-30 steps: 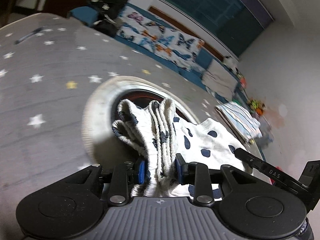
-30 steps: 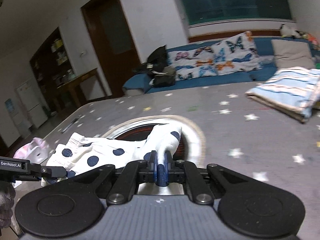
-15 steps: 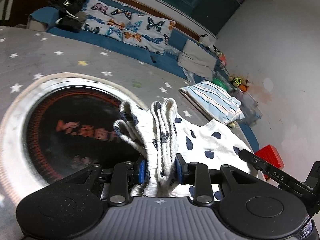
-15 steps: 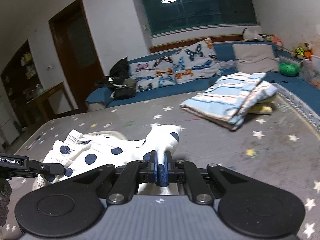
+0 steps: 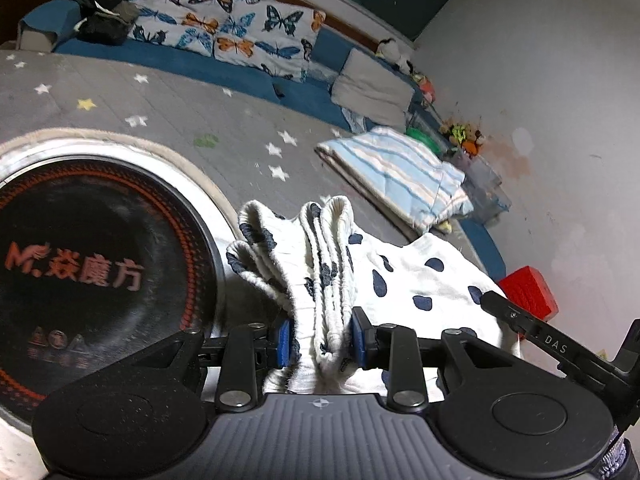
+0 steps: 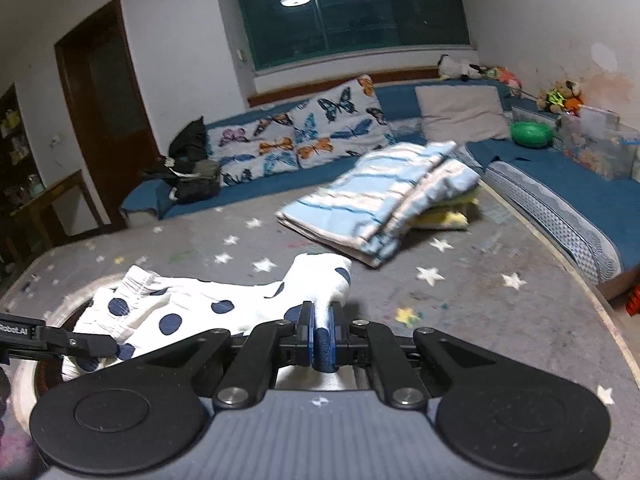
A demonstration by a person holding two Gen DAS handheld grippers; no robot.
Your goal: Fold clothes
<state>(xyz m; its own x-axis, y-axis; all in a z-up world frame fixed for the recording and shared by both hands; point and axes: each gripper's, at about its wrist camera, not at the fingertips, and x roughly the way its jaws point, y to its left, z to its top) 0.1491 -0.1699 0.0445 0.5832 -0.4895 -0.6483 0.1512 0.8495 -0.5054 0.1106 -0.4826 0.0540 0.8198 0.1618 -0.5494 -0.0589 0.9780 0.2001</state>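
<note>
A white garment with dark blue polka dots [image 5: 404,280] hangs between both grippers above the grey star-patterned mat. My left gripper [image 5: 320,340] is shut on its bunched ribbed waistband [image 5: 324,248]. My right gripper [image 6: 320,336] is shut on a thin corner of the same garment [image 6: 320,280], which stretches left towards the other gripper's finger [image 6: 60,338]. In the left wrist view the right gripper's finger [image 5: 532,332] shows at the garment's far edge.
A round black mat with orange lettering and a white rim [image 5: 80,256] lies below left. A folded blue-striped blanket [image 6: 380,196] lies on the star mat. A blue sofa with butterfly cushions [image 6: 304,136] lines the back; a red box [image 5: 528,292] sits at right.
Both grippers have carried the polka-dot garment to the right, off the round black mat and nearer the striped blanket. Both grips are unchanged.
</note>
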